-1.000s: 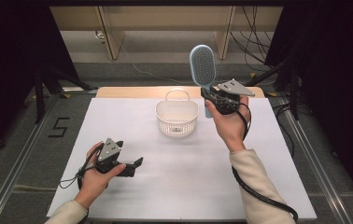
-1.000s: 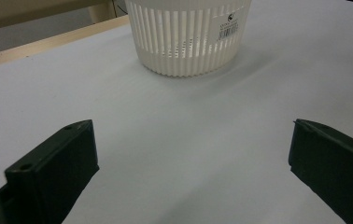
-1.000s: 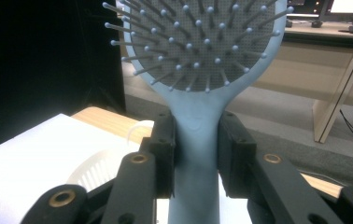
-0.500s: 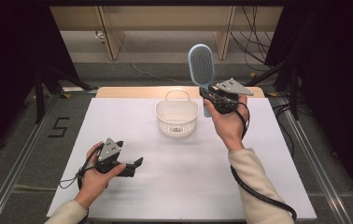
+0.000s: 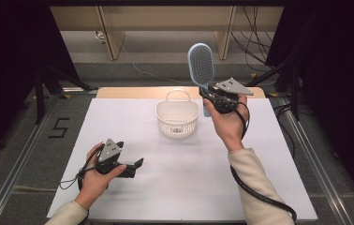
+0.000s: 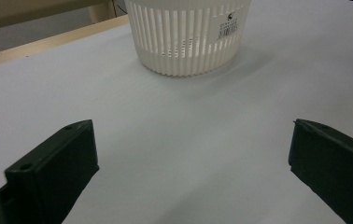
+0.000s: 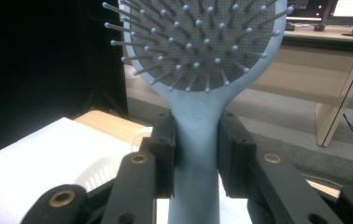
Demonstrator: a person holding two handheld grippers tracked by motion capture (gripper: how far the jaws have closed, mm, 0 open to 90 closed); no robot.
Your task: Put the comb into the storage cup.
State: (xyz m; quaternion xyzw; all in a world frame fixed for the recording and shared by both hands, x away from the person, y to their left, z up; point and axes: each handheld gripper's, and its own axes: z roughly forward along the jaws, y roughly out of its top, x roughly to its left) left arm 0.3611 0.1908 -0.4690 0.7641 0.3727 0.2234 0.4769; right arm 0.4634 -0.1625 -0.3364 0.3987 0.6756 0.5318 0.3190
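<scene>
My right tongs (image 7: 195, 154) pinched the hairbrush (image 5: 202, 65) by its handle, head up, just past the basket (image 5: 177, 119) at its two o'clock, ready to drop in. My left tongs (image 6: 188, 163) rested spread and empty on the bench (image 5: 189, 187) at seven o'clock.

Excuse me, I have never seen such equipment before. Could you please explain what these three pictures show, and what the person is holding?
A person sits at a white table and holds a hand-held gripper in each hand, a tool with two black jaws. One picture looks down from above; the other two come from small cameras on the tools. The right hand-held gripper clamps the handle of a blue hairbrush, head upward. The left hand-held gripper rests low near the table, with its jaws open and nothing between them. A white slotted basket stands in the middle of the table.
</scene>
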